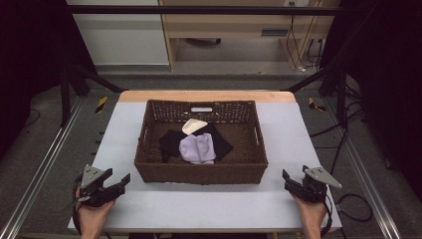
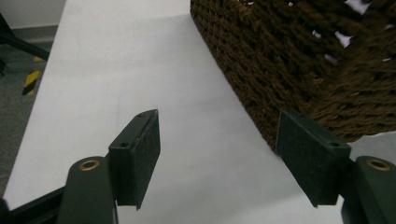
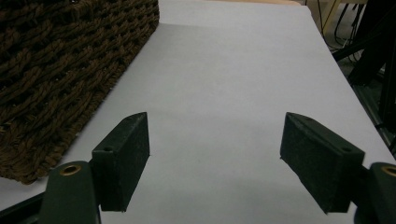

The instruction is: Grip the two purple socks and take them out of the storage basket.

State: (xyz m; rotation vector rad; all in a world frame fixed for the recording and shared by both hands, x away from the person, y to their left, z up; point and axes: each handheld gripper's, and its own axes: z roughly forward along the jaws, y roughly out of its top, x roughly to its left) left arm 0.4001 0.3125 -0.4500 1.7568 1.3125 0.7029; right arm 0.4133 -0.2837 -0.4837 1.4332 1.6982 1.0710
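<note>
I have the left gripper (image 1: 121,182) and right gripper (image 1: 288,180) held low (jaws spread wide, nothing between them).

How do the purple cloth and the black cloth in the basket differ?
The purple cloth is pale lilac and bunched into a compact lump; the black cloth is dark and spread flatter and wider. The purple cloth lies on top, the black cloth partly under it. Both lie inside the woven basket, apart from both grippers.

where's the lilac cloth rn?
High view: the lilac cloth lies in the middle of the basket, on top of a black cloth, with a cream cloth just behind it.
</note>
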